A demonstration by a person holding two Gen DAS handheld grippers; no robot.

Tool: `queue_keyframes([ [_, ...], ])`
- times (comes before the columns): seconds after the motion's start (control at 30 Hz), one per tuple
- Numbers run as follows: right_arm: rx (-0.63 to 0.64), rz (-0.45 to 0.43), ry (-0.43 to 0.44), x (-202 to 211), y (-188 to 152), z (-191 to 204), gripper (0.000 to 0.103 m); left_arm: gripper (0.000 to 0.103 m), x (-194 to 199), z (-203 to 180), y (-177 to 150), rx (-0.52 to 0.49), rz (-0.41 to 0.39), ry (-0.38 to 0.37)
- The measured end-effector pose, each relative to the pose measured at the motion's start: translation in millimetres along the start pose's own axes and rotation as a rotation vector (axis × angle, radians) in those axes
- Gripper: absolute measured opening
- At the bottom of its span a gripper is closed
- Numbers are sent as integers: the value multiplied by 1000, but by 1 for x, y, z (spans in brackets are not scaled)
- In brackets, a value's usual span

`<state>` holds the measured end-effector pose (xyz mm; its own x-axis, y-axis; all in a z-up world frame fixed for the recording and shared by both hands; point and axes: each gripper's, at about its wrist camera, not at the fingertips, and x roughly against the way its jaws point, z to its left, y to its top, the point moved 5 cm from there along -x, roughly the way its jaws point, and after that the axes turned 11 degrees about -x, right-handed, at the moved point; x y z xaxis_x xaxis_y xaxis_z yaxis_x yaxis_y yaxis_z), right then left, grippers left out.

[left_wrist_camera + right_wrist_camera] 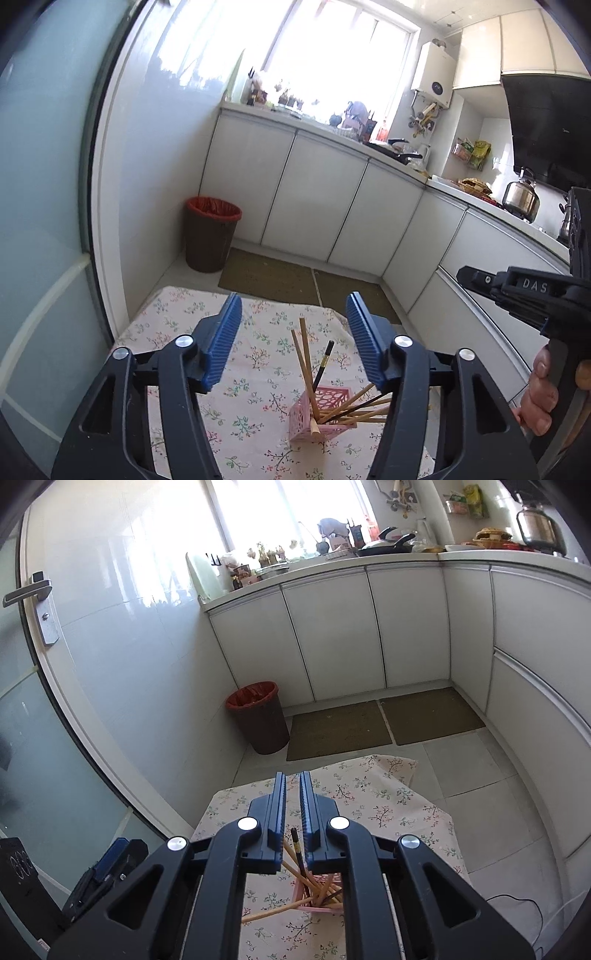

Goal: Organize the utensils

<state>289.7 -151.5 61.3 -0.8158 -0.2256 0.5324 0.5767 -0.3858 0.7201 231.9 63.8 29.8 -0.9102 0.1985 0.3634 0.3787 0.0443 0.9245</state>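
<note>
A pink perforated holder [320, 415] stands on the floral tablecloth [255, 373] and holds several wooden chopsticks [306, 365] and a black one [324, 365]. My left gripper [293, 328] is open and empty, above and just behind the holder. My right gripper [292, 805] is nearly shut with a narrow gap and holds nothing; the holder [321, 893] and its chopsticks [273, 912] show below it, and the black one [297, 845] rises behind the fingers. The right gripper's body also shows at the right of the left wrist view [517, 291].
The small table's cloth [388, 812] ends ahead, with floor mats [384, 720] beyond. A brown bin with a red liner [211, 236] stands by the wall. White cabinets [314, 199] and a cluttered counter run behind and to the right. A glass door [44, 709] is on the left.
</note>
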Motion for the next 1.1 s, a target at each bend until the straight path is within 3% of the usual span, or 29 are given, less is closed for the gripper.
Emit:
queue_keyframes([
  [0.1,44,-39,-50,24,-12,-2,12,72,18,-11,3,-31,-25,23],
  [0.2,57,-72,-91,46,-26,-7,35,78,34,-24,5,-73,-36,48],
  [0.33,60,-92,-128,74,-43,-15,40,95,61,-41,7,-127,-60,90],
  [0.4,49,-95,-144,87,-50,-20,47,96,74,-48,6,-154,-69,115],
  [0.47,33,-105,-173,101,-59,-27,58,96,83,-54,3,-184,-64,138],
  [0.53,19,-120,-201,113,-66,-33,76,96,92,-60,-1,-218,-46,167],
  [0.67,4,-149,-258,136,-83,-40,95,96,108,-68,-12,-254,-25,221],
  [0.83,3,-214,-326,158,-104,-50,96,96,120,-77,-31,-295,56,247],
  [1.1,-8,-178,-373,170,-123,-66,96,96,134,-80,-38,-266,79,230],
])
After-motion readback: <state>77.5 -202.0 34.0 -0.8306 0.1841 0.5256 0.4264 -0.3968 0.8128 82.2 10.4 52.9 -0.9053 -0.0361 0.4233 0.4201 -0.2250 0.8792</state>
